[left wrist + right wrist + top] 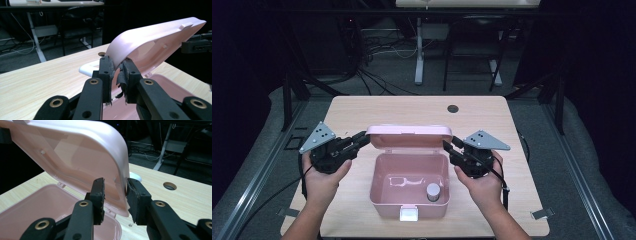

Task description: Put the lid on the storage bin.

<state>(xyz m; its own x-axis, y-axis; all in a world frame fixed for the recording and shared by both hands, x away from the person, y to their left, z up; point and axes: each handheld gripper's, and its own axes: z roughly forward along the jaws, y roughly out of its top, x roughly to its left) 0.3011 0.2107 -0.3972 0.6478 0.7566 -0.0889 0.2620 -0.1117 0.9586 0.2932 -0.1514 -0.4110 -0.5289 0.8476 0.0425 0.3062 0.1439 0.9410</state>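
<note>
A pink plastic box (381, 192) stands on the wooden table with its lid (409, 135) raised on the far side. Inside the box sits a small jar with a grey cap (433, 191). A white latch (409, 214) is on the near wall. My left gripper (363, 138) is shut on the lid's left corner; its pads (108, 75) pinch the rim of the lid (155, 37). My right gripper (451, 145) is at the lid's right corner. Its jaws straddle the rim of the lid (75, 152) with a gap at the inner pad (98, 192).
A round cable hole (453, 108) lies in the table's far half. A white handle (87, 68) pokes out behind the lid. Beyond the table stand a desk leg (419, 50) and dark chairs. The table's side edges are close to both hands.
</note>
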